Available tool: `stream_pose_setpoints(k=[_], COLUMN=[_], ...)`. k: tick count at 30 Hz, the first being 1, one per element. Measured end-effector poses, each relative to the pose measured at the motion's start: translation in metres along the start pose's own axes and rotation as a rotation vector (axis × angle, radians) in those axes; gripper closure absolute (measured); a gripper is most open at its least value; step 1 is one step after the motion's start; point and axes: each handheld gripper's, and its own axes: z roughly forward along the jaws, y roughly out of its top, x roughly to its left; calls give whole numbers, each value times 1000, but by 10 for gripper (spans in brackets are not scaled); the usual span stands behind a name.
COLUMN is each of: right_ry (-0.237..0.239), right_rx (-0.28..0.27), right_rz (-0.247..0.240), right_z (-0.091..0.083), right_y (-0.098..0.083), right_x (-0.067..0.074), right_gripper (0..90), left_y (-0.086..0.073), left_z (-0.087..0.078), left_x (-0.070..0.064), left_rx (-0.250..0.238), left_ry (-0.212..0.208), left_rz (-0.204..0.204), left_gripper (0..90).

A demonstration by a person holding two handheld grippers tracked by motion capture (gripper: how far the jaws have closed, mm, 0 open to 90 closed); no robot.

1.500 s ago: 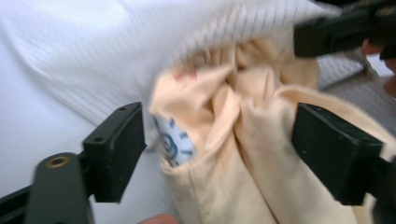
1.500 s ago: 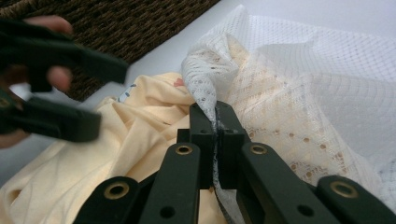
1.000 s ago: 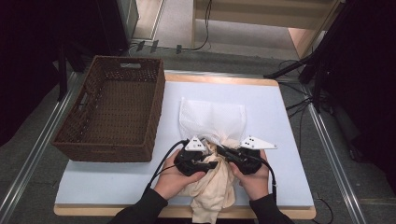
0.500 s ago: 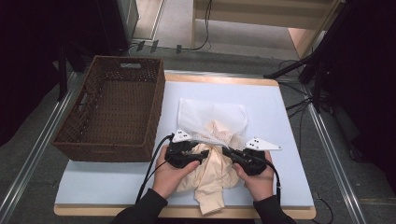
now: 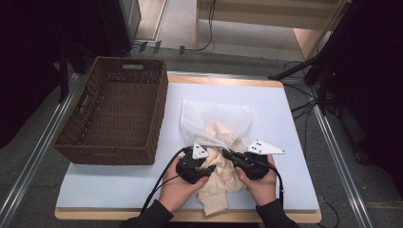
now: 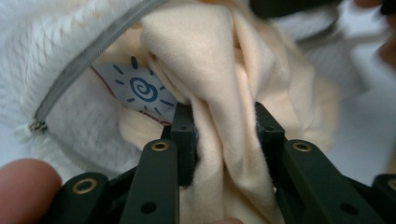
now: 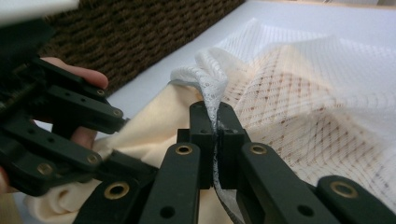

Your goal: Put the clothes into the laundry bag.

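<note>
The left gripper (image 6: 224, 135) has just been closing and is clamping the cream garment (image 6: 224, 79). The right gripper (image 7: 215, 140) is pinching the mesh laundry bag (image 7: 317, 88) rim; a hard shove could tear that thin mesh free.

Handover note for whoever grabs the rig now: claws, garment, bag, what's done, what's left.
Left claw: jaws have just closed on a bunch of the cream garment.
Right claw: shut on the rim of the white mesh bag, holding the mouth up.
Bag lies mid-table, right of the wicker basket.
Done: part of the garment is inside the bag.
Left: the rest trails toward the near table edge; likely push it in, then zip.
</note>
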Motion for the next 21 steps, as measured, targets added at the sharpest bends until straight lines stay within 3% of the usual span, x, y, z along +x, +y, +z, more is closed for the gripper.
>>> stream_pose_setpoints(k=[3, 5, 7, 8, 9, 10, 12, 15, 18, 21], right_ry=[-5, -8, 3, 2, -1, -2, -6, -20, -31, -32], right_rx=[-39, -45, -33, -24, -14, -7, 4, 10, 7, 9], right_rz=[7, -3, -6, -9, -12, -10, -5, 15, 31, 28], right_z=[-7, -11, -12, -10, -8, -7, -5, -4, -4, -4], right_y=[6, 9, 10, 9, 7, 6, 3, 0, -1, -1], right_x=[1, 2, 2, 2, 1, 1, -2, -8, -13, -13], right_gripper=[886, 886, 886, 885, 885, 885, 885, 885, 885, 885], left_y=[9, 10, 7, 4, 0, -3, -5, -6, -9, -19], left_z=[-5, 0, 14, 24, 34, 39, 34, 16, -5, -9], left_x=[12, 24, 35, 40, 46, 49, 45, 39, 34, 23], left_rx=[-83, -118, -102, -66, -25, -17, -36, -56, -87, -32], left_ry=[-62, -40, 32, 49, 20, -16, -7, -6, -32, 2], left_rz=[-135, -216, -245, -245, -253, -248, -186, -107, -55, 16], left_gripper=[688, 678, 663, 656, 639, 603, 539, 378, 329, 309])
